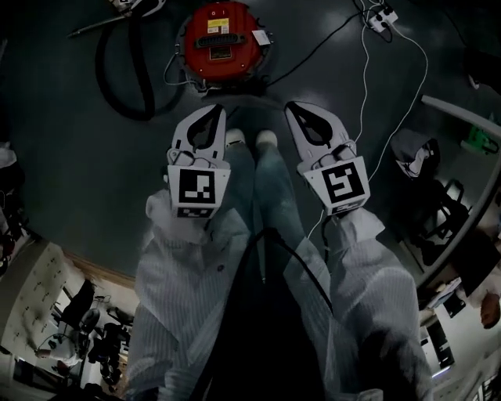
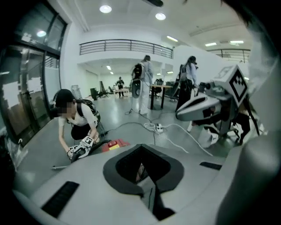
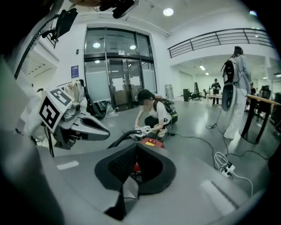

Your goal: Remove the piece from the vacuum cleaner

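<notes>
Left tongs and right tongs are closed, empty, well apart from the red vacuum cleaner on the floor ahead. You should open one before reaching; steady the body with the other.

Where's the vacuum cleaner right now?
In the head view the red vacuum cleaner sits on the floor at top centre, just beyond the left gripper and right gripper, its black hose looping to the picture's left.

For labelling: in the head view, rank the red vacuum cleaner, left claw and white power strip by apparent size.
1. Tied: red vacuum cleaner and left claw look alike; the claw is nearer the camera, so unranked.
2. white power strip, smallest.
</notes>
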